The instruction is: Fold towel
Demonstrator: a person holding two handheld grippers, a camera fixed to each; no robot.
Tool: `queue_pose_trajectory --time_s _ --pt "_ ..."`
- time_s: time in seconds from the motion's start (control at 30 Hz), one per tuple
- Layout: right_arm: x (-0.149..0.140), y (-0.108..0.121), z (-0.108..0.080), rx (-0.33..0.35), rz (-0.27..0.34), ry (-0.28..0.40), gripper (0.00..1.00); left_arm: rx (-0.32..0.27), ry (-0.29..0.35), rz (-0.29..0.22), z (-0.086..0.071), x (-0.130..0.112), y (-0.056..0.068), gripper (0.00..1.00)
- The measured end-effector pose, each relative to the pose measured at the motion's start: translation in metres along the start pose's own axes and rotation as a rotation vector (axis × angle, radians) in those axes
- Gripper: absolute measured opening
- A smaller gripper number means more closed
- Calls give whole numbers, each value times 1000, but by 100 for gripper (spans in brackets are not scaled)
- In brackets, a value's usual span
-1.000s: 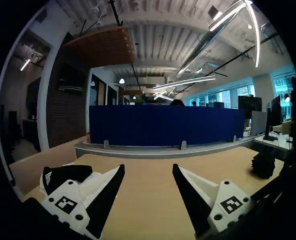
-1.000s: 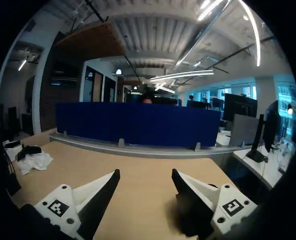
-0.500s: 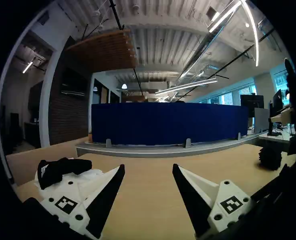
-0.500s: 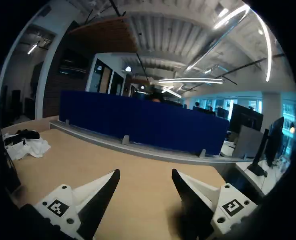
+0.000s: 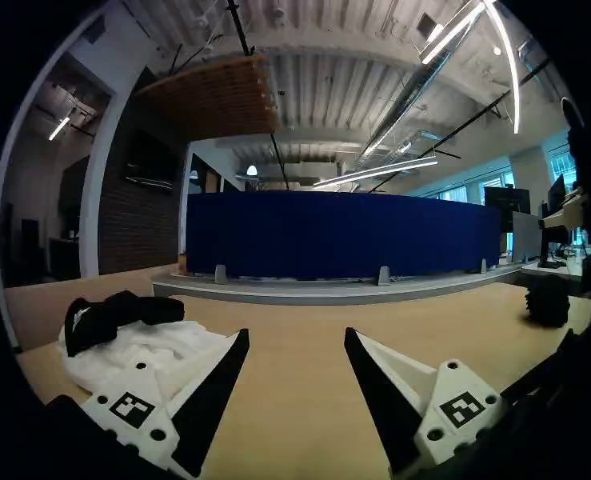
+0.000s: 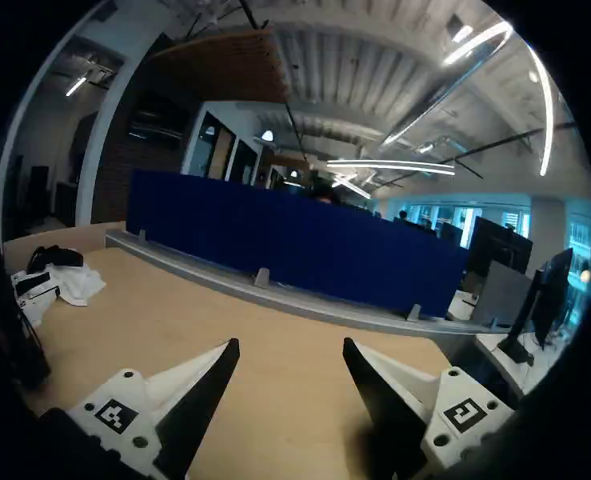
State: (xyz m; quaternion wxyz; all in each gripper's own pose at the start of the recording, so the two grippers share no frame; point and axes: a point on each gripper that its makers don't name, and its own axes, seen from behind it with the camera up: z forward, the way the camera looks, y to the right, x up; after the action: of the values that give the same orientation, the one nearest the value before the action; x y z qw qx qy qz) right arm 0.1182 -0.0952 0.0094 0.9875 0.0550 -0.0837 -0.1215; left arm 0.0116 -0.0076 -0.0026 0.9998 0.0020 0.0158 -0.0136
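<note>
A crumpled white towel [image 5: 147,342] lies on the wooden table [image 5: 295,320], with a black cloth [image 5: 107,314] draped over its far side. My left gripper [image 5: 296,333] is open and empty, low over the table, and its left finger sits just right of the towel's edge. In the right gripper view the same towel [image 6: 77,282] and black cloth [image 6: 53,257] lie far off at the left edge. My right gripper [image 6: 289,344] is open and empty above bare table [image 6: 215,312], well away from the towel.
A small dark crumpled object [image 5: 547,302] sits on the table to the right in the left gripper view. A blue partition [image 5: 335,240] on a grey rail runs along the table's far edge. Monitors [image 6: 547,300] stand on desks beyond the right end.
The left gripper has sunk lower and come nearer the towel, which now looks larger beside its left finger. The right gripper's view has tilted and swung slightly. Both stay open.
</note>
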Motion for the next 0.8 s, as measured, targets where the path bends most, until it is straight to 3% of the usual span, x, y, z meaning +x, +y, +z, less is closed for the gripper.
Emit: queue_pose_trajectory --time_s 0.47,0.8 --pt "-5 4 4 -5 5 -11 100 3 -24 15 0 -11 5 88" --pt "2 17 -3 -20 26 17 100 0 -32 25 0 -14 8 88"
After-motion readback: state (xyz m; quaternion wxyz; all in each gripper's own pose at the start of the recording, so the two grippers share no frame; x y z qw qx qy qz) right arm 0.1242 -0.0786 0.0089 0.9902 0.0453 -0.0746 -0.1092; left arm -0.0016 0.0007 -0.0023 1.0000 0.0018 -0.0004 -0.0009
